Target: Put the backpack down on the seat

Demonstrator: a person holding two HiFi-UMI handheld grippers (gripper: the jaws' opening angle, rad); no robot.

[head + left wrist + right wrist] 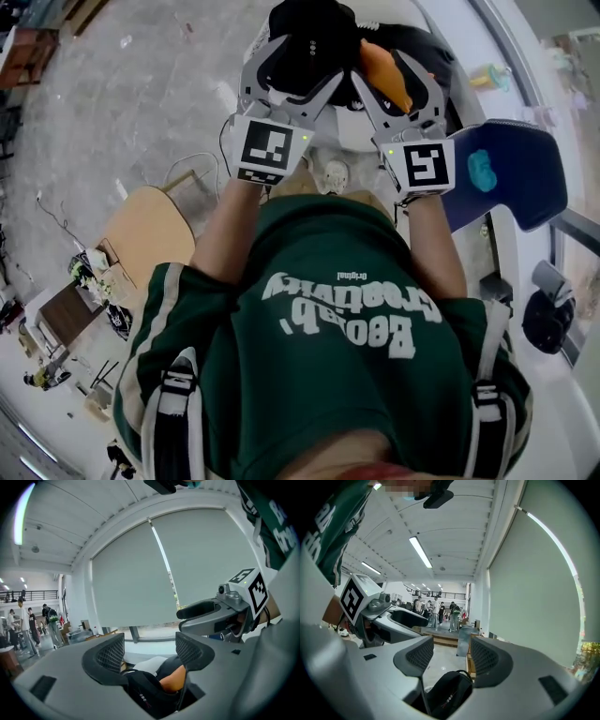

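In the head view I hold a black backpack (309,37) with an orange part (384,75) up in front of my chest, off the floor. My left gripper (291,70) and right gripper (398,80) sit side by side, each closed partway on the bag. The left gripper view shows black fabric and orange (145,691) low between the jaws of the left gripper (150,651). Black fabric (447,693) also fills the base of the right gripper (447,656). A blue seat (511,173) lies to the right, apart from the bag.
A tan wooden chair (145,225) stands at the left on the grey floor. A black round object (547,319) sits at the right edge by a white ledge. Several people (436,611) stand far off in the hall. A large blind-covered window (187,573) is close ahead.
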